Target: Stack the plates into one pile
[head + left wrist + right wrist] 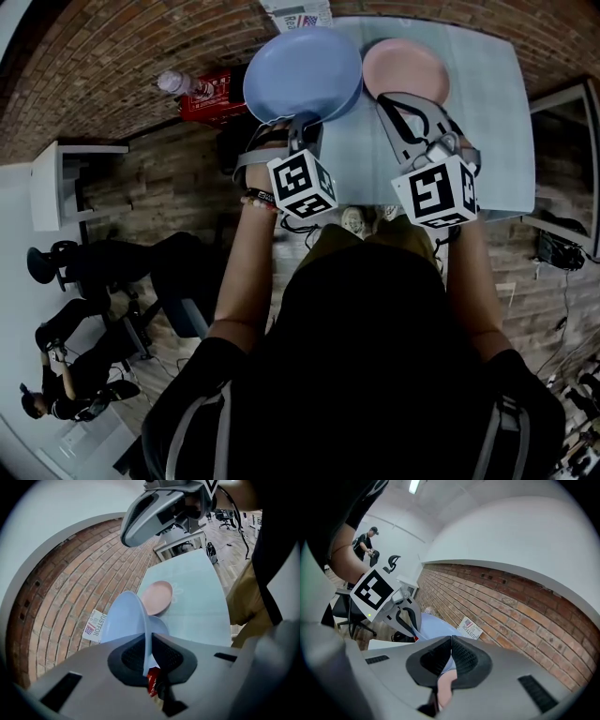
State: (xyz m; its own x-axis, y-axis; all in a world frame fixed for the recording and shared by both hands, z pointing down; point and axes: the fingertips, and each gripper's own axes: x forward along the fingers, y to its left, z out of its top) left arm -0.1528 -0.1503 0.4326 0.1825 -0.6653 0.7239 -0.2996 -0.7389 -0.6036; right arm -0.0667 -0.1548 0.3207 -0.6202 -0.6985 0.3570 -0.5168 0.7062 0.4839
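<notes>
Left hand-held gripper [146,653]: clamped on the near rim of the blue plate [302,73], one pad on each face of its edge.
Right hand-held gripper [451,651]: jaws pressed together with nothing visibly held; it hovers near the pink plate's [408,67] near rim.
Blue plate: apparently raised and tilted, over the bench's [492,112] left side.
Pink plate: flat on the bench, just beside the blue one.
Step in hand: probably carrying the blue plate to the pile.
Next move: swing it over the pink plate, level it, lower it, then release, with the right hand-held gripper drawn clear.
</notes>
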